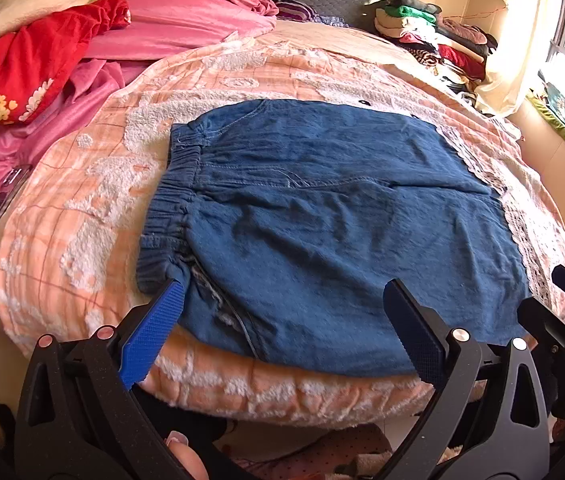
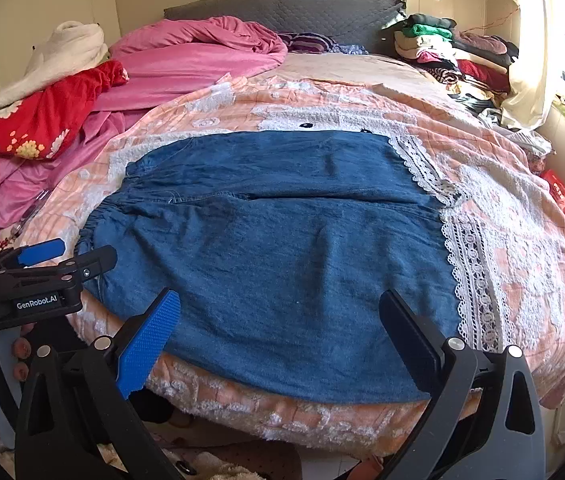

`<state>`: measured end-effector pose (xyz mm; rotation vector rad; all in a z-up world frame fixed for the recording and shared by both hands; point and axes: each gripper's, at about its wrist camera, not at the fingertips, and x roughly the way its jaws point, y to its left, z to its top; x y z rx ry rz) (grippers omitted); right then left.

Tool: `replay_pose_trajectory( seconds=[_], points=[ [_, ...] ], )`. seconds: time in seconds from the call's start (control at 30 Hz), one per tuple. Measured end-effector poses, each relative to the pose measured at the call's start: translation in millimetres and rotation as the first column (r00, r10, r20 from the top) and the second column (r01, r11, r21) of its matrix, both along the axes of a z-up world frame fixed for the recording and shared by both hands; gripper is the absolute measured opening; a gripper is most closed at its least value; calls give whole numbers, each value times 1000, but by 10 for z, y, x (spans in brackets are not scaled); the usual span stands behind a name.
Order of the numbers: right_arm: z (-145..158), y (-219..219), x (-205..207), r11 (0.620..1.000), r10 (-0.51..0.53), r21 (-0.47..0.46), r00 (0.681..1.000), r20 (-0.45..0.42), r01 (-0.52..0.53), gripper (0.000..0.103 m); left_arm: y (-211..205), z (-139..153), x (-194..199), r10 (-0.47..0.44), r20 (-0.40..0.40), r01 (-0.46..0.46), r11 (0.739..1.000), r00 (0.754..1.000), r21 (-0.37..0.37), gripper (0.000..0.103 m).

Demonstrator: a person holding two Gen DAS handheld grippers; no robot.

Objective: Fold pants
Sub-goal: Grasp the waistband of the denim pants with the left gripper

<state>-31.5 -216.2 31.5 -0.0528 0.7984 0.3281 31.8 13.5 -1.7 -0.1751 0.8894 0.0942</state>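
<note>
A bed [image 2: 522, 216] covered by a peach-and-white checked blanket [image 1: 82, 208] carries blue denim pants [image 2: 282, 248], spread flat across its near part with the elastic waistband [image 1: 170, 208] to the left and the white lace-trimmed hems [image 2: 470, 272] to the right. Pink bedding [image 2: 186, 56] and a red floral cloth [image 1: 22, 76] lie heaped at the far left, stacked clothes [image 2: 442, 48] at the far right. The left claw [image 1: 282, 320] and right claw [image 2: 282, 328] both gape wide, empty, over the pants' near edge.

The bed's [image 2: 322, 420] near edge is left open around the pants [image 2: 282, 248]. Its left side is blocked by bedding [image 2: 186, 60], its far right corner by clothes [image 2: 454, 52].
</note>
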Motion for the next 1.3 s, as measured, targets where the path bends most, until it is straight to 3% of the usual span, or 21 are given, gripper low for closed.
replay_pose_trajectory(
  seconds=[0.27, 0.57, 0.97, 1.13, 1.17, 1.27, 1.3],
  points=[
    [60, 174, 642, 994, 95, 51, 995, -34, -93, 99, 364, -7, 375, 62, 7, -63, 996, 998, 57, 94],
    [63, 567, 1563, 982, 186, -27, 982, -22, -187, 99, 771, -126, 896, 102, -25, -100, 990, 994, 96, 94],
    [-240, 1164, 2556, 943, 314, -85, 946, -82, -321, 99, 1223, -398, 1605, 105, -90, -99, 993, 990, 66, 94],
    [-381, 1358, 2892, 917, 372, -104, 920, -121, -384, 99, 1378, -510, 1827, 76, -102, -79, 997, 992, -24, 94],
    [-400, 1407, 2936, 910, 382, -121, 916, -121, -396, 99, 1391, -515, 1854, 63, -96, -67, 997, 993, -37, 91],
    [-458, 1525, 3036, 878, 440, -148, 890, -122, -455, 99, 1363, -504, 1922, 3, -76, -9, 996, 997, -88, 63],
    [-476, 1558, 3073, 869, 457, -149, 881, -124, -472, 99, 1358, -508, 1947, -5, -76, -2, 996, 997, -93, 61]
  ],
)
